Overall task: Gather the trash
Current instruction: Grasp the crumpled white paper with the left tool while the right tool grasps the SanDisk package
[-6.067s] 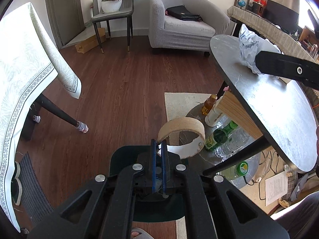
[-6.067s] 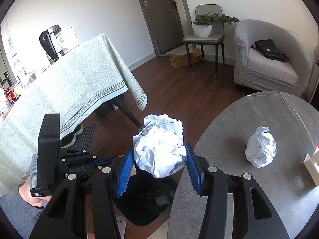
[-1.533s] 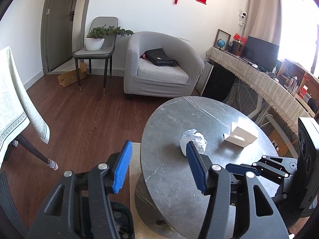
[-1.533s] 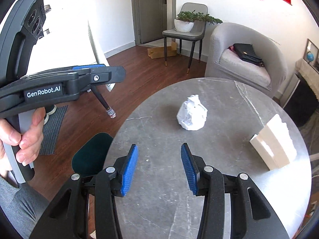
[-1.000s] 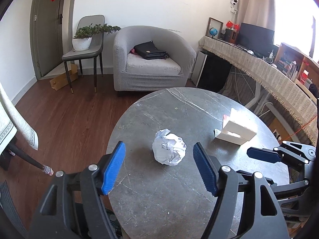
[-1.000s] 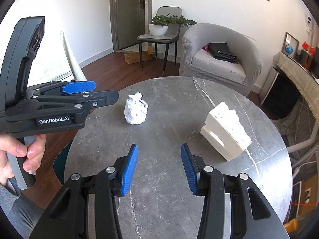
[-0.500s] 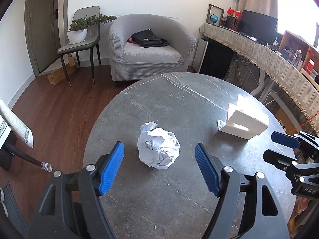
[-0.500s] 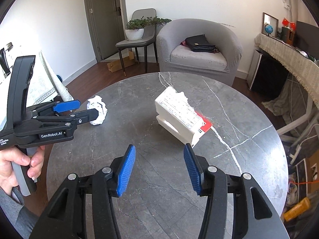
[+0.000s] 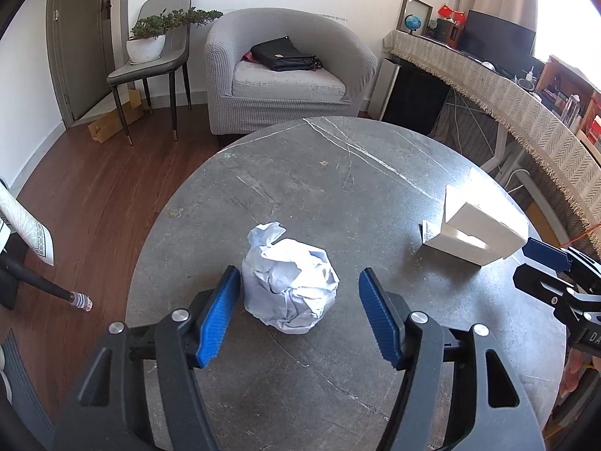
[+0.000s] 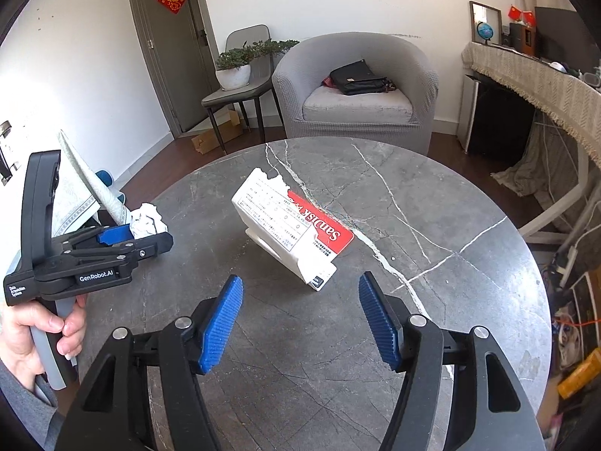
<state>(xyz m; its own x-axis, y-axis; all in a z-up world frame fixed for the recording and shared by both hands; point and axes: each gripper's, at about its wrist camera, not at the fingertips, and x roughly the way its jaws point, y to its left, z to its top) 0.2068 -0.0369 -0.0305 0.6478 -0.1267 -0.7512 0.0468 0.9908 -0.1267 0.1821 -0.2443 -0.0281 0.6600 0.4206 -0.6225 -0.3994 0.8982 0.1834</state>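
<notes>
The left gripper (image 9: 298, 312) now brackets a crumpled ball of white paper (image 9: 289, 283) on the round grey marble table (image 9: 338, 173), its blue pads closing in from the wider spread of half a second ago. The left-hand pad sits just beside the paper, perhaps brushing it; the right-hand pad is apart from it, so the jaws are not yet clamped. Compared with a second ago, the paper has gone from lying ahead of the fingertips to sitting between them, which suggests the pickup is a squeeze away.

The right gripper (image 10: 300, 319) has swung off the paper ball and faces a torn white SanDisk package (image 10: 291, 231) with a red panel, lying tilted on the tabletop. Its jaws have just been opening and now stand spread and empty, the package ahead of the fingertips, not between them. That reads as a line-up for the second piece of trash.

In the right wrist view the left gripper (image 10: 148, 240), held by a hand (image 10: 37, 332), hides most of the paper ball (image 10: 146, 221); only a crumpled edge shows. In the left wrist view the package (image 9: 480, 235) appears only as a plain white box side, its lettering out of sight, and the right gripper (image 9: 552, 270) is cut off at the frame's edge. No bin is visible in either current view, so where the trash goes cannot be told.
</notes>
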